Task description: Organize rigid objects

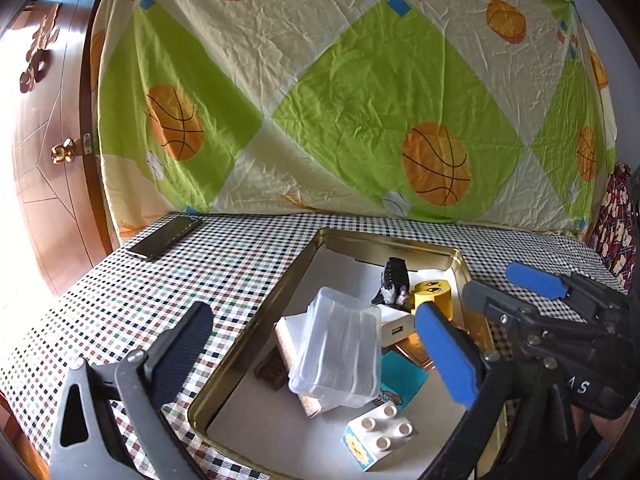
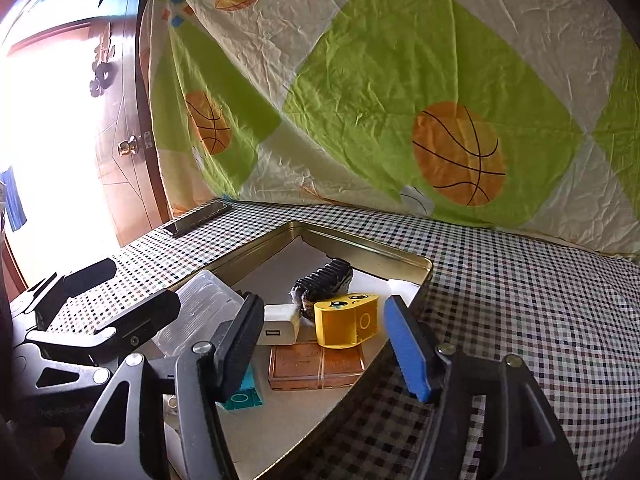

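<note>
A gold tin tray [image 1: 256, 320] on the checked table holds several objects: a clear plastic box [image 1: 340, 354], a white charger [image 1: 396, 330], a yellow face block [image 1: 434, 296], a black ribbed piece [image 1: 396, 278], a teal block [image 1: 402, 380] and a white studded brick [image 1: 378, 438]. My left gripper [image 1: 320, 352] is open, straddling the tray's near left part around the clear box. My right gripper [image 2: 324, 344] is open over the tray's right side, with the yellow block [image 2: 346, 320], charger [image 2: 280, 326] and a brown flat case [image 2: 316, 366] between its fingers. It also shows in the left wrist view [image 1: 516, 300].
A black phone [image 1: 166, 238] lies at the table's far left corner. A sheet with basketball print [image 1: 360, 100] hangs behind the table. A wooden door [image 1: 44, 152] stands at the left. Checked tablecloth [image 2: 520, 280] extends right of the tray.
</note>
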{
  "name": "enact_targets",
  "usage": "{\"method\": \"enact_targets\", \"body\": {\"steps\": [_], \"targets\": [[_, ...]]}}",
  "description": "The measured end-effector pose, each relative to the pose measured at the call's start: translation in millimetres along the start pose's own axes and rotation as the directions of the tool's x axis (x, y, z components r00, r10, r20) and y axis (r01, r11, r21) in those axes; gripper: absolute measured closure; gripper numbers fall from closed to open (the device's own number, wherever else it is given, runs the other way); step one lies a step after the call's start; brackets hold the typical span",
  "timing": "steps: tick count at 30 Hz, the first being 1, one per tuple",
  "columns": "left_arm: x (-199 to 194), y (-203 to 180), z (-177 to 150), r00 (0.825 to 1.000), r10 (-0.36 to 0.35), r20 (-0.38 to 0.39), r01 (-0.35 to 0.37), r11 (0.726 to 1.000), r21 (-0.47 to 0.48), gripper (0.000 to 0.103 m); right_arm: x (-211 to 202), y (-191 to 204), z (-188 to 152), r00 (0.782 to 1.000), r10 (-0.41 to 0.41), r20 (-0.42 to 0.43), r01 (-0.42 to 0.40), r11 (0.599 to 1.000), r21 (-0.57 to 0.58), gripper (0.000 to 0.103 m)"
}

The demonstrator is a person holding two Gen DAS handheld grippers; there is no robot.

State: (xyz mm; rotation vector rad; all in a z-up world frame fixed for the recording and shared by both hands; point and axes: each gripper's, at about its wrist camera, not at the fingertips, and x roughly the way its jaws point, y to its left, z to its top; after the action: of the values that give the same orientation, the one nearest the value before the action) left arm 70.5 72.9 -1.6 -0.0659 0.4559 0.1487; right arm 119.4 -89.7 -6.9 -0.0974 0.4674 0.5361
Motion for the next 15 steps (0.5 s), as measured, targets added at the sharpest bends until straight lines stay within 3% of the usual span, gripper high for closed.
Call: {"method": "enact_targets", "body": {"steps": [15], "targets": [[-34,17,10,0.996,0.078,0.029,-0.078,0.997,-0.024,0.000,-55,22,6,0.993,-0.003,0.118,0.011,0.997,-0.071,0.027]]}}
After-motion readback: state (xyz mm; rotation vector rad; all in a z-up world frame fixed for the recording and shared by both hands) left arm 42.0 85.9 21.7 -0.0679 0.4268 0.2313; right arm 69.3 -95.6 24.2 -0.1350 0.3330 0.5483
